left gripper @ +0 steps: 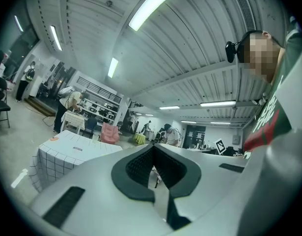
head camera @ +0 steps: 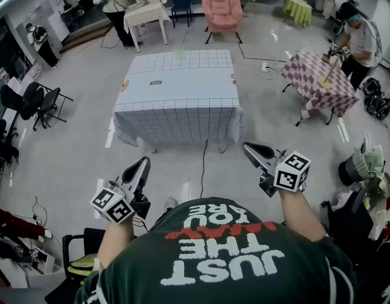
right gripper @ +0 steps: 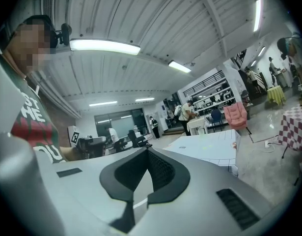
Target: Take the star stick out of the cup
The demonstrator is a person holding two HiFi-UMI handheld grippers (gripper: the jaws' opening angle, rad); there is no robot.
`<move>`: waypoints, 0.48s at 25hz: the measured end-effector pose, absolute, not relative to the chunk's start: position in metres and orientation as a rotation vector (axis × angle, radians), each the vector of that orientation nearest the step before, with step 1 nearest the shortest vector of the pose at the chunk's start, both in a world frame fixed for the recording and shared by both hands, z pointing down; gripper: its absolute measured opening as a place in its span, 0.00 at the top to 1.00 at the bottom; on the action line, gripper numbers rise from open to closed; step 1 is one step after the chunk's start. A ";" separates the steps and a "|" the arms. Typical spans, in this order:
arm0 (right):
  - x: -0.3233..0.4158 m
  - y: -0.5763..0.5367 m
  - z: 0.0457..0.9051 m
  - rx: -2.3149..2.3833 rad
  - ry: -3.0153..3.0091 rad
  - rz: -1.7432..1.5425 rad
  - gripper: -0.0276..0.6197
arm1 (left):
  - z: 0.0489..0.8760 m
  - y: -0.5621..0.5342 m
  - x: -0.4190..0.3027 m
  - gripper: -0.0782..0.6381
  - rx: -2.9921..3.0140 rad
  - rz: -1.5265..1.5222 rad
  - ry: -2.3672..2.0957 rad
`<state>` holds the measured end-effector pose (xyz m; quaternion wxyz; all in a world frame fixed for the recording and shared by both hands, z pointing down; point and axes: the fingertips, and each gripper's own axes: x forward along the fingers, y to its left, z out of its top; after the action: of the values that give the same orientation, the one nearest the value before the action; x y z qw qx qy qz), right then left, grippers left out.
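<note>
The left tool and right tool, smooth grey plastic with black-and-white marker cubes, are both closed and empty in the head view. They are held near the person, and the surface, under a white grid-patterned cloth, stands far ahead. The green shirt reads "JUST THE WAY YOU ARE". The cup and star stick are too small to make out.

In the left gripper view, ribbed black pads meet at the tips with nothing between them.

In the right gripper view, ribbed pads likewise press together.

Two tools, one grid-cloth table, one checkered table and one pink armchair show.
</note>
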<state>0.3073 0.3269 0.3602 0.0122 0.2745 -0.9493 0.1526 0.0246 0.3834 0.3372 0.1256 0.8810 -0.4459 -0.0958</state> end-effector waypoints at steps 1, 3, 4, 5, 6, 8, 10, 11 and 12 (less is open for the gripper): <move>0.303 0.319 0.362 0.854 -2.956 0.477 0.91 | 0.339 0.375 0.021 0.90 2.559 -0.281 -1.300; 0.292 0.301 0.367 0.856 -2.944 0.482 0.91 | 0.346 0.355 0.011 0.90 2.551 -0.284 -1.289; 0.285 0.290 0.371 0.861 -2.935 0.484 0.91 | 0.350 0.343 0.004 0.90 2.549 -0.286 -1.279; 0.278 0.277 0.373 0.869 -2.927 0.484 0.91 | 0.355 0.328 -0.003 0.90 2.548 -0.289 -1.267; 0.270 0.263 0.376 0.879 -2.919 0.483 0.91 | 0.360 0.312 -0.011 0.90 2.548 -0.293 -1.254; 0.251 0.231 0.380 0.906 -2.902 0.474 0.91 | 0.370 0.275 -0.032 0.90 2.557 -0.303 -1.221; 0.229 0.190 0.382 0.943 -2.888 0.459 0.91 | 0.379 0.230 -0.055 0.90 2.584 -0.311 -1.173; 0.215 0.167 0.382 0.966 -2.885 0.457 0.91 | 0.381 0.204 -0.068 0.90 2.599 -0.312 -1.148; 0.200 0.143 0.382 0.992 -2.885 0.465 0.91 | 0.382 0.178 -0.082 0.90 2.609 -0.310 -1.126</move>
<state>0.2004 0.1434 0.3818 0.0278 0.3215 -0.9344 0.1508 -0.0816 0.1778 0.3822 0.1413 0.9035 -0.3900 -0.1075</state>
